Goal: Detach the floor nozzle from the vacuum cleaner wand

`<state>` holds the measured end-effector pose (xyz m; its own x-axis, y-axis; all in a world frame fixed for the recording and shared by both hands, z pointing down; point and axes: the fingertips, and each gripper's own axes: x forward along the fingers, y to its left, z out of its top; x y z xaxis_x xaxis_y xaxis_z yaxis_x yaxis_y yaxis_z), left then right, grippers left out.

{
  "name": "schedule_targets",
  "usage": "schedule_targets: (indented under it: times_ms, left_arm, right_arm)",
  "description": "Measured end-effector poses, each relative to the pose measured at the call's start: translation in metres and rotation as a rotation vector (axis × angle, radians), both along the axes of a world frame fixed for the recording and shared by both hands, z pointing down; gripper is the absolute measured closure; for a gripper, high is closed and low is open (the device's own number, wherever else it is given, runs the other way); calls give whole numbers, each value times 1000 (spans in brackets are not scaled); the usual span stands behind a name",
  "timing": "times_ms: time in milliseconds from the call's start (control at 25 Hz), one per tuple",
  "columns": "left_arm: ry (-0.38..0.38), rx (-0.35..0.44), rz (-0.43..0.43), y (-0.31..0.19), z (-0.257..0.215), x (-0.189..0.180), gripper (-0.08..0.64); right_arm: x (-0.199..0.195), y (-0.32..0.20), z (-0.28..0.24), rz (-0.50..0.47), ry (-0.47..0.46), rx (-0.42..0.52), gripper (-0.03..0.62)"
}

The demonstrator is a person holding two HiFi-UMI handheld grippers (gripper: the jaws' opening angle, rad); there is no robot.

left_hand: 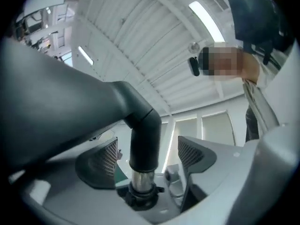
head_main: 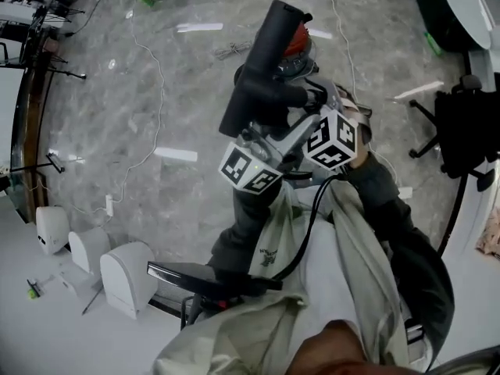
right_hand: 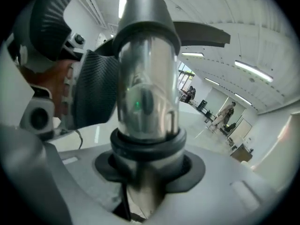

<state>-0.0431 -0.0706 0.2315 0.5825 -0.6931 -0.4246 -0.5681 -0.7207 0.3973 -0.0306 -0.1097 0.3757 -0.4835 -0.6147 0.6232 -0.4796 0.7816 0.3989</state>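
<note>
Floor nozzle (left_hand: 51,102) is sitting untouched between the left gripper's (left_hand: 145,158) wide-open jaws; the right gripper's (right_hand: 145,102) jaws are clamping the wand (right_hand: 145,74). Gripping the nozzle's neck (left_hand: 143,125) squarely before pulling straight is looking wisest.

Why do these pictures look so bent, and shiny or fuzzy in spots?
Head view: the wide lens bows the floor at the edges, under even, soft light. Left gripper view: the ceiling strip light glares, and the big grey shape near the lens is out of focus. Right gripper view: the shiny wand mirrors the room, bulges, and the corners go black.
</note>
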Motion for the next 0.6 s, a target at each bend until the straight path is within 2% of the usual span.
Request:
schedule_targets:
  times_ms: [40, 120, 160, 200, 240, 280, 360, 480, 600]
  left_arm:
    - [-17, 27, 8, 1, -6, 9, 169]
    - [-30, 72, 96, 9, -19, 31, 193]
    - [-32, 88, 147, 14, -24, 41, 272]
    - [-22, 97, 175, 18, -28, 46, 299]
    - [0, 105, 179, 21, -31, 46, 376]
    - [26, 121, 173, 25, -34, 44, 397]
    - [65, 154, 177, 32, -39, 40, 414]
    - [102, 179, 248, 41, -49, 45, 424]
    - [102, 189, 291, 42, -61, 49, 426]
  right_arm:
    - [5, 9, -4, -6, 3, -13, 413]
    - [14, 27, -9, -17, 3, -32, 422]
    - [19, 34, -12, -21, 6, -21, 428]
    - [23, 40, -14, -30, 11, 2, 439]
    - [25, 46, -17, -48, 15, 26, 456]
    - [25, 54, -20, -74, 7, 40, 465]
    - [23, 69, -27, -144, -51, 25, 468]
    - [23, 86, -41, -217, -180, -38, 477]
    - [22, 90, -51, -248, -226, -78, 480]
